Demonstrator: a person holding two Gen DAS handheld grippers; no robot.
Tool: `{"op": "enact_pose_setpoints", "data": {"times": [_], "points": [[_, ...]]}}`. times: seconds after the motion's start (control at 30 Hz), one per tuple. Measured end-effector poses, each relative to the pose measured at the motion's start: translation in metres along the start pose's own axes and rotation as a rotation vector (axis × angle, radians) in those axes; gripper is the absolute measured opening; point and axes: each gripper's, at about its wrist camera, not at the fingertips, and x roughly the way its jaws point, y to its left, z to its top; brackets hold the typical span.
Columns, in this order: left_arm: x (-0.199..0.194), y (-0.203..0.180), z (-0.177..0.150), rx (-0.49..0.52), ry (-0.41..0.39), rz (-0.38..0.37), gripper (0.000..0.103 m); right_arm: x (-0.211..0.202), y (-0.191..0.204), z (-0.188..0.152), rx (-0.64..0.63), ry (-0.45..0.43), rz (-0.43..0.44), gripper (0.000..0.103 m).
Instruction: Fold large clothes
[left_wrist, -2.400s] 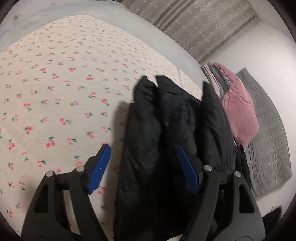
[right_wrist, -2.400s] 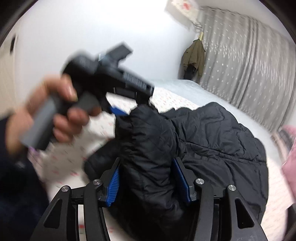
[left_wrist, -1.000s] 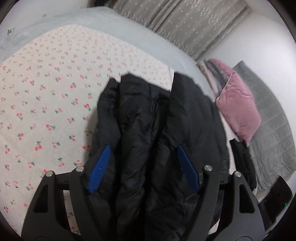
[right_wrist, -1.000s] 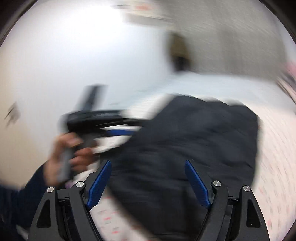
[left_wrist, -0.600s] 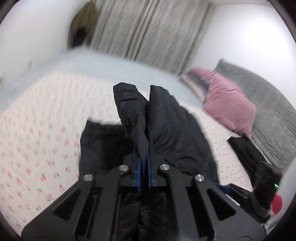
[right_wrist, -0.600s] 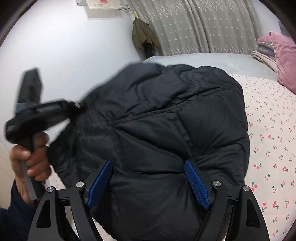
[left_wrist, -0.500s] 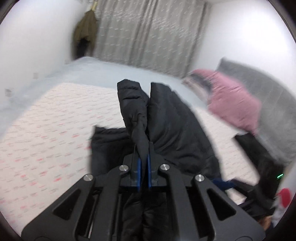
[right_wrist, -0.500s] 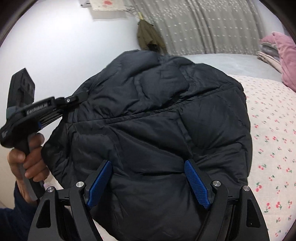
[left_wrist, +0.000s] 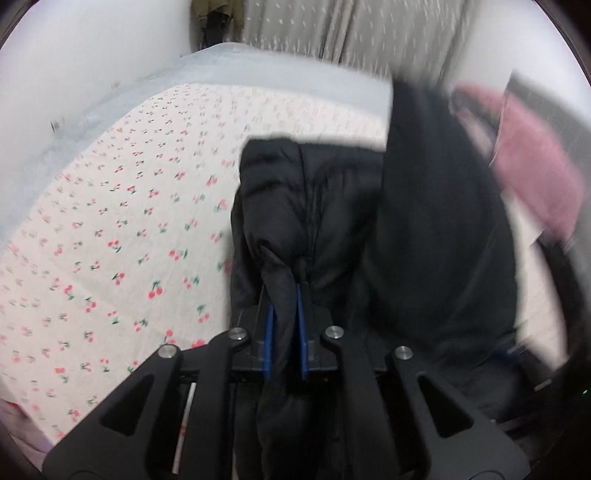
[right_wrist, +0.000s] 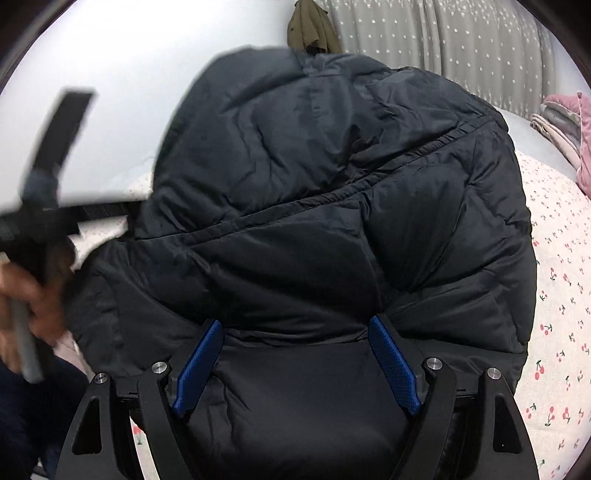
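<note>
The left gripper (left_wrist: 282, 306) is pinching a bunched fold of the black puffer jacket (right_wrist: 332, 206), and the rest of it is draping ahead of and to the right of those fingers, over the cherry-print bedsheet (left_wrist: 110, 229). The right gripper (right_wrist: 295, 362) is sitting spread wide, with quilted fabric bulging between its blue pads (right_wrist: 199, 358) but nothing clamped. I'd guess it's puffy, light and slippery nylon, so grabbing a seam or hem is probably safest. Only the right wrist view is showing the hand (right_wrist: 33, 295) holding the other tool; the left view is showing the pink pillow (left_wrist: 535, 166).
</note>
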Motion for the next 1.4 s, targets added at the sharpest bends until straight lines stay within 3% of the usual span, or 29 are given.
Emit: {"op": "enact_pose_setpoints", "data": {"times": [0.13, 0.27, 0.4, 0.47, 0.57, 0.6, 0.67, 0.7, 0.8, 1.0, 1.27, 1.4], "points": [[-0.031, 0.016, 0.018, -0.104, -0.113, -0.115, 0.018, 0.008, 0.008, 0.003, -0.020, 0.009, -0.036, 0.083], [-0.052, -0.013, 0.023, -0.036, -0.201, -0.187, 0.046, 0.013, 0.007, 0.003, -0.009, 0.009, -0.047, 0.083], [-0.043, -0.068, 0.027, 0.122, -0.187, -0.144, 0.048, -0.015, 0.005, 0.021, 0.018, 0.023, 0.016, 0.083], [-0.036, -0.089, 0.034, 0.187, -0.166, -0.091, 0.052, -0.046, -0.006, 0.033, 0.056, -0.053, 0.106, 0.083], [-0.010, -0.107, 0.052, 0.241, -0.114, -0.018, 0.066, -0.081, -0.034, 0.054, 0.094, -0.168, 0.055, 0.083], [0.002, -0.105, 0.055, 0.237, -0.099, 0.019, 0.066, -0.082, -0.043, 0.060, 0.110, -0.177, 0.045, 0.083], [0.024, -0.096, 0.060, 0.212, -0.076, 0.105, 0.067, -0.069, -0.077, 0.082, 0.200, -0.157, 0.046, 0.083], [0.037, -0.089, 0.060, 0.193, -0.048, 0.112, 0.071, -0.058, -0.089, 0.091, 0.244, -0.130, 0.026, 0.083], [0.061, -0.071, 0.060, 0.130, 0.016, 0.066, 0.080, -0.015, -0.108, 0.117, 0.276, -0.035, 0.042, 0.083], [0.089, -0.048, 0.055, 0.059, 0.071, 0.015, 0.083, 0.060, -0.108, 0.132, 0.231, 0.101, 0.015, 0.086], [0.103, -0.056, 0.049, 0.092, 0.070, 0.067, 0.086, 0.090, -0.106, 0.125, 0.206, 0.124, -0.031, 0.088], [0.097, -0.051, 0.048, 0.084, 0.055, 0.050, 0.086, 0.082, -0.097, 0.120, 0.201, 0.101, -0.047, 0.088]]}}
